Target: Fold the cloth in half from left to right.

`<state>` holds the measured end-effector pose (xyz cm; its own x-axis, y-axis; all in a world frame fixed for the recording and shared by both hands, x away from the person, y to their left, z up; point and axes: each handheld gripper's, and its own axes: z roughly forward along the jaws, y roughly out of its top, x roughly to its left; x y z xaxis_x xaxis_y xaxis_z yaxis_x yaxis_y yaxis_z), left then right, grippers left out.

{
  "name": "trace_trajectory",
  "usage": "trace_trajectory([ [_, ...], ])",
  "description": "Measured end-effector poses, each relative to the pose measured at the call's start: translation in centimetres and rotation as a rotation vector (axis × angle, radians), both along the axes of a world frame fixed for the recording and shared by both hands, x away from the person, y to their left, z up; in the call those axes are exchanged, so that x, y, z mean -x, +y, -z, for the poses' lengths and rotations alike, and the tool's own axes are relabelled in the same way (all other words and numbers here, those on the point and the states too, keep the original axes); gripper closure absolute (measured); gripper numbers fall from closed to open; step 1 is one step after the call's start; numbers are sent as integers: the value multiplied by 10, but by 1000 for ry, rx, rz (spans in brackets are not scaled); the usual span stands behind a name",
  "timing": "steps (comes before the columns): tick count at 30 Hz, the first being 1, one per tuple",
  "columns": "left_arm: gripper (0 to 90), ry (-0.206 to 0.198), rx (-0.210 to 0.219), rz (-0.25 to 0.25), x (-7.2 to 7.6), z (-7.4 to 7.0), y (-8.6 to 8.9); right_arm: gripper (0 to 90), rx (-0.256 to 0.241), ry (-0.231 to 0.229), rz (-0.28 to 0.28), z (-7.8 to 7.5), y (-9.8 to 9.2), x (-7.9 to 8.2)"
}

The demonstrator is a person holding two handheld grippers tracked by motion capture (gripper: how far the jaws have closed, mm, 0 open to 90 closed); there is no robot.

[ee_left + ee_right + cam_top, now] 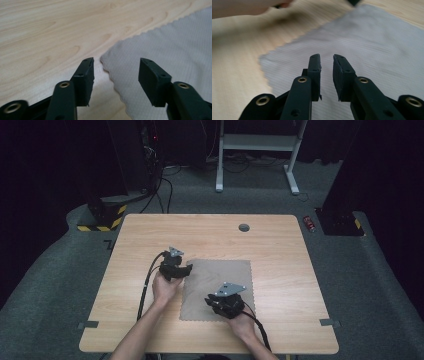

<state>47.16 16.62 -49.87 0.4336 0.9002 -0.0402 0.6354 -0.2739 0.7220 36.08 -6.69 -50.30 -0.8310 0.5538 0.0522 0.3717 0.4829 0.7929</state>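
Your right gripper [327, 58] hovers low over the grey cloth [220, 287], near its front-left corner, jaws parted by only a narrow gap and holding nothing. Your left gripper [116, 63] sits at the cloth's far-left corner, jaws spread wide on either side of the scalloped edge, one above bare wood and one above fabric; they seem clear of the cloth, though that is hard to judge. That cloth lies flat on the wooden table [210, 230], slightly toward your side.

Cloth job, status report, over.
Left gripper open, jaws straddling the cloth corner. Right gripper slightly open above the cloth, nothing held. Cloth flat on table. Nothing in the way.
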Motion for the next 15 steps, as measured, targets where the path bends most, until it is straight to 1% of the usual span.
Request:
trace_trajectory([
  [1, 465, 9, -2, -11, -8, 1, -1, 765, -2, -3, -30, -1, 9, 4],
  [2, 475, 12, 8, -16, -10, 1, -1, 765, -3, -8, -46, -1, 14, 5],
  [4, 471, 38, 5, -18, -17, 1, -1, 766, -1, -15, -77, -1, 23, 9],
  [5, 471, 44, 0, -21, -20, 1, -2, 766, -2, -16, -86, 0, 28, 10],
  [6, 473, 44, 0, -21, -20, 1, -2, 766, -2, -12, -95, 0, 32, 12],
  [7, 484, 33, 10, -25, -23, 2, -2, 766, 1, -12, -108, 1, 36, 14],
  [8, 487, 33, 10, -25, -23, 2, -2, 765, 3, -11, -116, 1, 40, 15],
  [9, 487, 37, 20, -30, -24, 3, -1, 765, 3, -11, -116, 1, 40, 15],
  [10, 484, 63, -2, -28, -28, 6, 0, 764, 13, -13, -141, 3, 49, 19],
  [11, 484, 68, -16, -29, -30, 7, 0, 763, 16, -11, -149, 4, 51, 20],
  [15, 503, 73, -12, -33, -34, 9, 0, 759, 46, -5, -179, 8, 63, 25],
])
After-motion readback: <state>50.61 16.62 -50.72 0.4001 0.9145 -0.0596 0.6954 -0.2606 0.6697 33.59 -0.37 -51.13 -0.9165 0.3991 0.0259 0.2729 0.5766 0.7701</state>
